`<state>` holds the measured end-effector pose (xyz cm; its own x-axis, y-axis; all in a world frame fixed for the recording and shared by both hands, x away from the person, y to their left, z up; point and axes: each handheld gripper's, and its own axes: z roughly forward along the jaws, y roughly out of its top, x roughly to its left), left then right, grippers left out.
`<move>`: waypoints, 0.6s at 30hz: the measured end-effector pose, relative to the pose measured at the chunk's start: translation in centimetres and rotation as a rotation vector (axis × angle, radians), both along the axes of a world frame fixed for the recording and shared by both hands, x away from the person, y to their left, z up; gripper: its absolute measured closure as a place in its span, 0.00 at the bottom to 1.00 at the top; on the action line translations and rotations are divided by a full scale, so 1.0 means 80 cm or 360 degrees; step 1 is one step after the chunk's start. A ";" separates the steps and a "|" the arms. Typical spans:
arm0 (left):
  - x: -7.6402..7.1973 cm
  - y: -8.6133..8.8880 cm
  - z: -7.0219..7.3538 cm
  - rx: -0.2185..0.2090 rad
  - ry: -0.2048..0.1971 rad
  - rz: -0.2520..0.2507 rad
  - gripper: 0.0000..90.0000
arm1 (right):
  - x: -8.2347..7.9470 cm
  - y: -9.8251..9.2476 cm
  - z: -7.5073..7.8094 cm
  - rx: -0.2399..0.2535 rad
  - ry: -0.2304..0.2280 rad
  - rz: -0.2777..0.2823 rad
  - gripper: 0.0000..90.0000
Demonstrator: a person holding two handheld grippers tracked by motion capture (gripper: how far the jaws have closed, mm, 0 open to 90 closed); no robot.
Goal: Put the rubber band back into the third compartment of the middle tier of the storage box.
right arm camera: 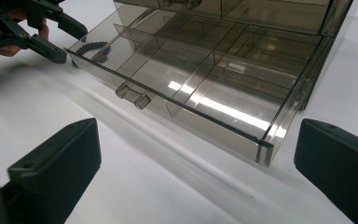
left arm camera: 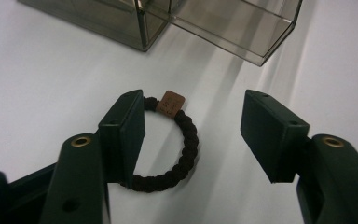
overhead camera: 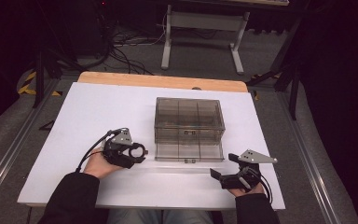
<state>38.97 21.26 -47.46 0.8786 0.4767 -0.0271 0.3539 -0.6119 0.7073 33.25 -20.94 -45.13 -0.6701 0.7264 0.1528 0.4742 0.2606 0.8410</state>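
Observation:
A dark braided hair tie [left arm camera: 187,140] with a small brown tag [left arm camera: 171,102] lies flat on the white table. My left gripper [left arm camera: 193,112] stands open around it, its left jaw covering the ring's left side and its right jaw well clear. From above, that gripper [overhead camera: 137,151] sits just left of the open drawer [overhead camera: 189,152] of a smoky clear box [overhead camera: 189,114]. My right gripper [overhead camera: 223,165] is open with nothing in it, near the drawer's right front corner [right arm camera: 265,149]. In the right gripper view, the left gripper [right arm camera: 37,28] is at the far end of the drawer.
The pulled-out bottom drawer has several divided compartments [right arm camera: 214,74] and a clear front handle [right arm camera: 133,95]. The white board [overhead camera: 98,107] covers a wooden table. Beyond it are cables and a stand's legs [overhead camera: 168,46] on the floor.

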 end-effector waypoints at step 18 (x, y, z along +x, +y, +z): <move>0.005 -0.002 -0.010 0.0077 0.0045 -0.0018 0.70 | 0.000 0.001 0.000 -0.0009 -0.0004 0.0010 0.01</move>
